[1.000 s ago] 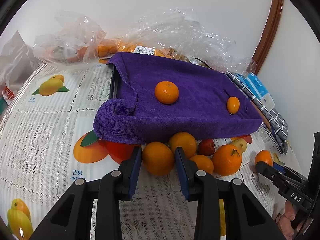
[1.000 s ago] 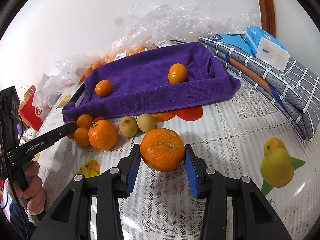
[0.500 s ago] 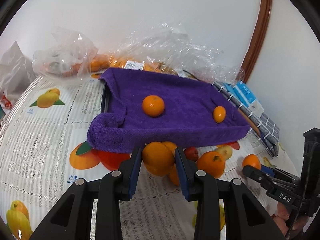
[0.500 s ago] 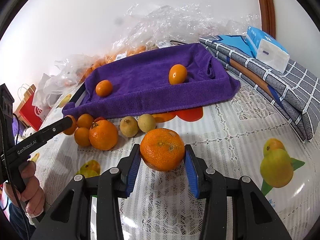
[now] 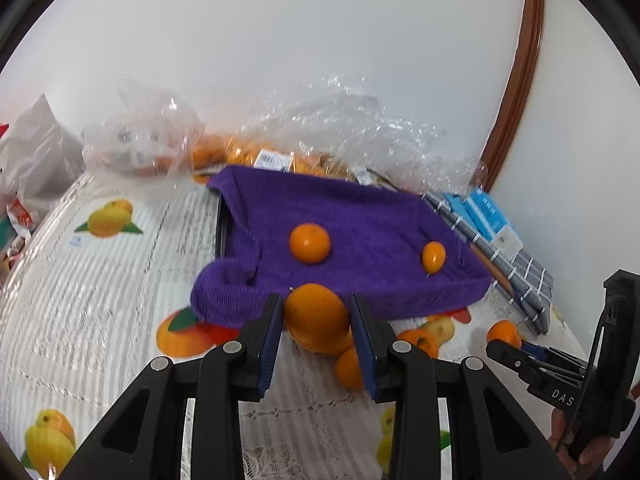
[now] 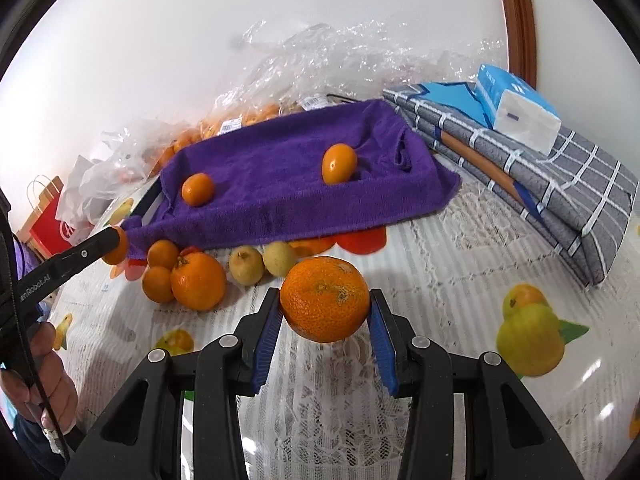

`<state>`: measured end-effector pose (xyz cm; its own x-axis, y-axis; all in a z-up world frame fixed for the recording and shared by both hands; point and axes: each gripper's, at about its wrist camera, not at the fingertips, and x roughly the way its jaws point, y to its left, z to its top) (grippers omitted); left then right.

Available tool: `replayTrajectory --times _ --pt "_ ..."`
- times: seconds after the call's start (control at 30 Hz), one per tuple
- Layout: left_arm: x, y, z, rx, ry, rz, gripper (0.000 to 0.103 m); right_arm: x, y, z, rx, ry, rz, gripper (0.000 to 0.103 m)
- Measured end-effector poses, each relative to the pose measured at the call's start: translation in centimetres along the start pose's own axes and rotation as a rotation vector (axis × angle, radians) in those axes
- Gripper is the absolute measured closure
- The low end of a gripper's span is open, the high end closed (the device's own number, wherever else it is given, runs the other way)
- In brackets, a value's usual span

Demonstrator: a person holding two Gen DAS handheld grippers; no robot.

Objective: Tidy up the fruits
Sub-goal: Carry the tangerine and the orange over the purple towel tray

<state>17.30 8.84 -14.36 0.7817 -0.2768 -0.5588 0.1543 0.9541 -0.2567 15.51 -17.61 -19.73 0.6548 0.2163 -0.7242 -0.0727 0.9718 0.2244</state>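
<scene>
The left claw [image 5: 316, 322] grips one round orange [image 5: 317, 317] just above the purple towel's [image 5: 360, 216] near edge. The right claw [image 6: 323, 312] clamps a larger mandarin [image 6: 324, 298], stem scar upward, over the worktop [image 6: 460, 264]. Two oranges lie on the towel; about six fruits cluster along its near edge.

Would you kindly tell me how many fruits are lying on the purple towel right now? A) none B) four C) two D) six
C: only two orange fruits lie on the purple towel, a round one near its left end and an oval one toward the right; the other loose fruits sit on the tablecloth in front.
</scene>
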Motion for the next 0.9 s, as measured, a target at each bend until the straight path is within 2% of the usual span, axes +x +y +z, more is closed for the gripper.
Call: replayTrajectory --times 0.23,0.4,0.57,0.9 --pt "0.5 -0.9 4.0 0.019 -0.006 0.013 0.070 -1.1 0.2 4.2 -0.028 -0.086 0.003 0.060" --pt "2.6 -1.6 6.0 0.040 -0.026 0.011 0.070 0.0 0.0 7.0 -0.046 -0.130 -0.003 0.060" --pt "4.8 -1.0 5.3 0.013 -0.012 -0.029 0.070 2.7 -0.2 8.4 -0.056 -0.141 -0.007 0.060" --pt "6.9 0.4 4.5 -0.046 0.020 -0.040 0.070 6.5 -0.1 7.8 -0.075 -0.087 -0.019 0.060"
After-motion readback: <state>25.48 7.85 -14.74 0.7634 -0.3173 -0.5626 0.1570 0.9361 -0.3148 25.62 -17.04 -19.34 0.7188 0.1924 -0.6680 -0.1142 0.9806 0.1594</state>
